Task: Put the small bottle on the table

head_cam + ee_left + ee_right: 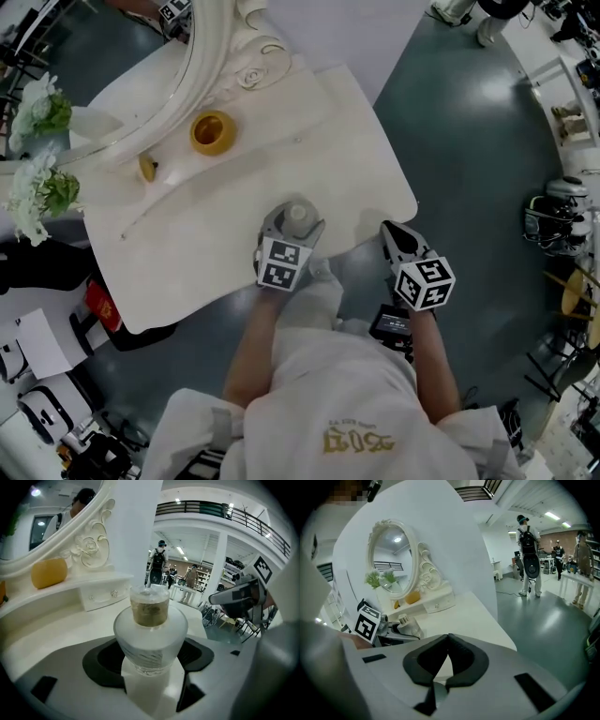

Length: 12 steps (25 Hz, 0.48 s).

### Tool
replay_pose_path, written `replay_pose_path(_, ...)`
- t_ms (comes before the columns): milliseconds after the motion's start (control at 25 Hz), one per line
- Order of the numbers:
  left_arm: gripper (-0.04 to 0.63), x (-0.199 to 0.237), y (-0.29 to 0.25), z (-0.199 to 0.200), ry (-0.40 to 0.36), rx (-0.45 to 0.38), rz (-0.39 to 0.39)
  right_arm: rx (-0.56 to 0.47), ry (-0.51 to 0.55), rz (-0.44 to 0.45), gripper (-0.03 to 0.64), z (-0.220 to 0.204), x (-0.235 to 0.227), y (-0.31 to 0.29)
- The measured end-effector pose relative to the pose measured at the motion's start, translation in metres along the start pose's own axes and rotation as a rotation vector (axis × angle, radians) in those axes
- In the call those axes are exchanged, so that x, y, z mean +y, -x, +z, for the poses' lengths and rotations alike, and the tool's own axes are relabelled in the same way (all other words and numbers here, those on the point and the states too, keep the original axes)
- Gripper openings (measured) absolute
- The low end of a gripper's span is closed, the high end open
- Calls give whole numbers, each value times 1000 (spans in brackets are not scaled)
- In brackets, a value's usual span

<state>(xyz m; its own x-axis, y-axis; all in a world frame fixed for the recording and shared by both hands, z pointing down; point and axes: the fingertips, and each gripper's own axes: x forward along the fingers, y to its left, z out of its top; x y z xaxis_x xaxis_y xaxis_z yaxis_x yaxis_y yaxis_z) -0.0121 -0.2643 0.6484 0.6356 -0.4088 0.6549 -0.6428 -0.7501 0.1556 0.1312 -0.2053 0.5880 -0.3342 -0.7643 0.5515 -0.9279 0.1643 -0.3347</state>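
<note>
The small bottle (298,220) is frosted glass with a clear cap over a gold neck. It stands upright between the jaws of my left gripper (294,229), which is shut on it near the front edge of the white table (347,150). In the left gripper view the bottle (150,630) fills the gap between the black pads (105,660); whether its base touches the tabletop I cannot tell. My right gripper (395,232) hovers at the table's front right edge, shut and empty. In the right gripper view its tips (447,637) meet, and the bottle (412,627) shows to the left.
An ornate white mirror (202,56) with a small drawer shelf stands at the table's back left. By it are a yellow round jar (212,132) and a small yellow object (147,168). White flowers (37,112) are at the far left. Dark floor lies to the right.
</note>
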Motion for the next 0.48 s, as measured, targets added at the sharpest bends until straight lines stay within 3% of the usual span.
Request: replay_pose_path(480,344,6,-32,11,-80,-2,-10,17,-23,-47,13,-2,-12,4)
